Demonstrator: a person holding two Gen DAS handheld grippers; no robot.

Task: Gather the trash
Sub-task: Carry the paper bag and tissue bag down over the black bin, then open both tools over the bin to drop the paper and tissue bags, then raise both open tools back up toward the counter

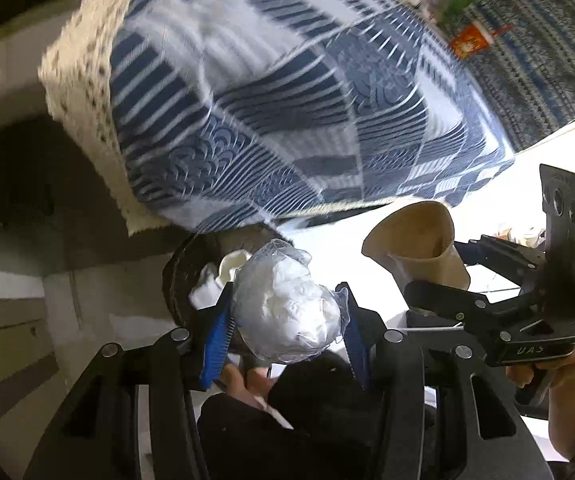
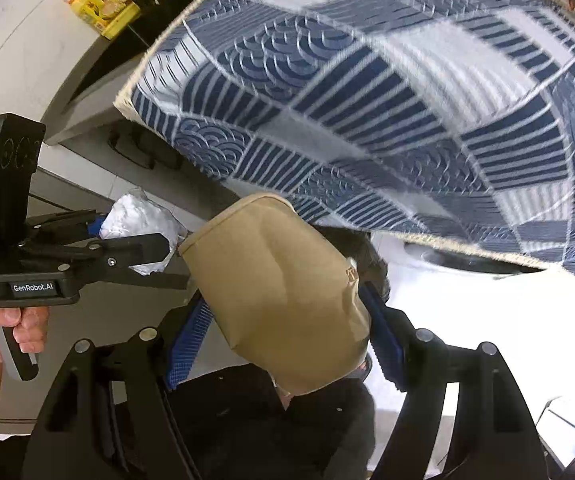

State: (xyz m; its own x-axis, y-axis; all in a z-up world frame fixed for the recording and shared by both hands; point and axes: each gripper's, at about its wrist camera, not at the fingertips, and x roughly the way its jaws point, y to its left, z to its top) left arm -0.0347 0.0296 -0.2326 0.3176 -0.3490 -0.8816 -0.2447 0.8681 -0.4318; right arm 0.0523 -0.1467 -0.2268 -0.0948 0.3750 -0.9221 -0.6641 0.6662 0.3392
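Blue ribbed pads [image 1: 215,336] of my left gripper [image 1: 285,320] press in on both sides of a clear plastic bag stuffed with white tissue [image 1: 287,312]; the jaws are drawn fairly close, and the wad is held between them, its top bulging past the fingertips. My right gripper [image 2: 287,320] stands wider, its pads clamped on the flanks of a tan paper cup [image 2: 283,288]; the cup lies tilted, mouth toward the upper left of that view. From the left wrist I see the same cup just to the right, carried by the other tool, with a hand [image 1: 559,372] on its grip; from the right wrist I see my left tool and its white wad beside the cup. Just beyond both loads sits a dark bin [image 1: 183,268], partly hidden; above it hangs a blue and white patterned cloth [image 2: 387,100] edged in cream; farther off, a yellow container [image 2: 101,6] stands on a pale ledge.
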